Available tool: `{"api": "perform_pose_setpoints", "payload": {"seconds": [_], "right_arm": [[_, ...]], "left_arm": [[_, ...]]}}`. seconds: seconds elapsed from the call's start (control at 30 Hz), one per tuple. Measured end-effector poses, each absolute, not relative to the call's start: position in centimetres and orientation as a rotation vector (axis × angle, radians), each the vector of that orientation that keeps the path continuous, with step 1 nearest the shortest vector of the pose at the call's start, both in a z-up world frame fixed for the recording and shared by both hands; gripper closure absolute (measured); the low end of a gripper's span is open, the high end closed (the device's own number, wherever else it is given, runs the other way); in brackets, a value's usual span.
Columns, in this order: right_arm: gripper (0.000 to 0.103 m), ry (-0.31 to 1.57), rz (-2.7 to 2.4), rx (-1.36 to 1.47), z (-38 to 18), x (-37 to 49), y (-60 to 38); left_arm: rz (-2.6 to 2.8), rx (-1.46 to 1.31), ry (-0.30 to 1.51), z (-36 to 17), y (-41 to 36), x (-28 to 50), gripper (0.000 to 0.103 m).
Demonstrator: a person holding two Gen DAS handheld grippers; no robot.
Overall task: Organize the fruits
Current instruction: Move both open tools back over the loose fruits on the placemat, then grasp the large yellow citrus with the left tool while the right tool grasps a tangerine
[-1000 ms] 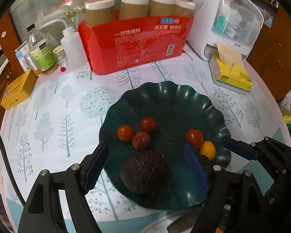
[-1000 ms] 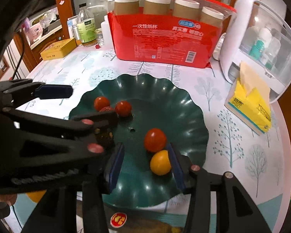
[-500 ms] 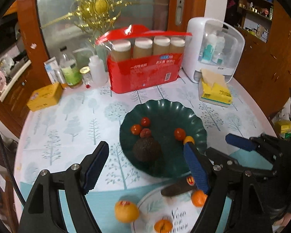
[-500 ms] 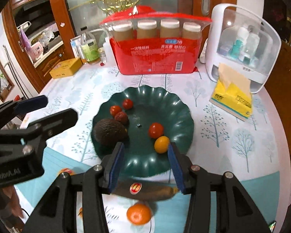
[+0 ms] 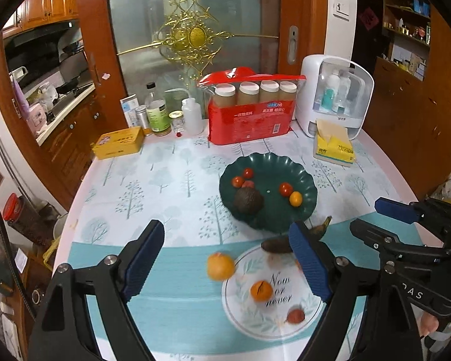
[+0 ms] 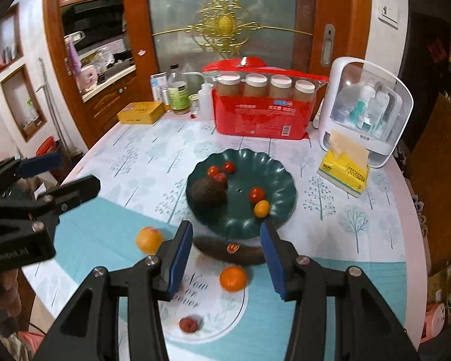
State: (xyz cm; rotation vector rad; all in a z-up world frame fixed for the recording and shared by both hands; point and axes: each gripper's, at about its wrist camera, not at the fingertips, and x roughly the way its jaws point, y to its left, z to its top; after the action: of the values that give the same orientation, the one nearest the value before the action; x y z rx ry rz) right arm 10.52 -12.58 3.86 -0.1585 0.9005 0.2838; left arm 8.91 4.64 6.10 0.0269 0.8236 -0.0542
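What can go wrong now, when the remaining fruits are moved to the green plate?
The orange lies loose on the tablecloth beside the white plate; a nudge may roll it toward the table edge. The dark banana lies half under the green plate rim, so lifting it could tip that plate and scatter the tomatoes.

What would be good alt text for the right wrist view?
Open right gripper hovers empty above a table; a green plate holds an avocado and small tomatoes, nearer a white plate with an orange.
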Motion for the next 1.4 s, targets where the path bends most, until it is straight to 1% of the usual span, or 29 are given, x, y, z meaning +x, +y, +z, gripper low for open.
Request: {"api": "perform_pose_setpoints", "payload": {"seconds": [0.23,0.5,0.6,0.87,1.07,1.17,1.4], "right_arm": [[0.056,0.93,0.305,-0.173,2.8,7.2,-11.4],[0.056,1.006,0.275,-0.119,0.1,7.0,-9.3],[0.056,1.044,0.252,-0.084,-1.5,7.4,-8.4],[0.056,1.159,0.192,-0.02,-7.5,8.7,-6.3],[0.056,1.233,0.145,0.066,-12.1,9.5,-6.0],[0.056,1.256,0.146,0.105,-13.6,9.8,-5.9],[0.056,1.265,0.152,0.1,-15.6,10.1,-4.9]], "left_arm": [[-0.104,0.039,0.847,5.0,6.1,6.5,0.017],[-0.172,0.127,0.883,2.7,8.0,7.3,0.017],[-0.215,0.15,0.919,0.8,8.7,8.4,0.017],[-0.342,0.148,1.045,-6.6,9.9,12.8,0.017],[-0.38,0.135,1.093,-11.5,9.6,15.8,0.017],[-0.382,0.106,1.109,-13.1,9.6,16.9,0.017],[-0.374,0.055,1.156,-16.5,9.2,18.7,0.017]]}}
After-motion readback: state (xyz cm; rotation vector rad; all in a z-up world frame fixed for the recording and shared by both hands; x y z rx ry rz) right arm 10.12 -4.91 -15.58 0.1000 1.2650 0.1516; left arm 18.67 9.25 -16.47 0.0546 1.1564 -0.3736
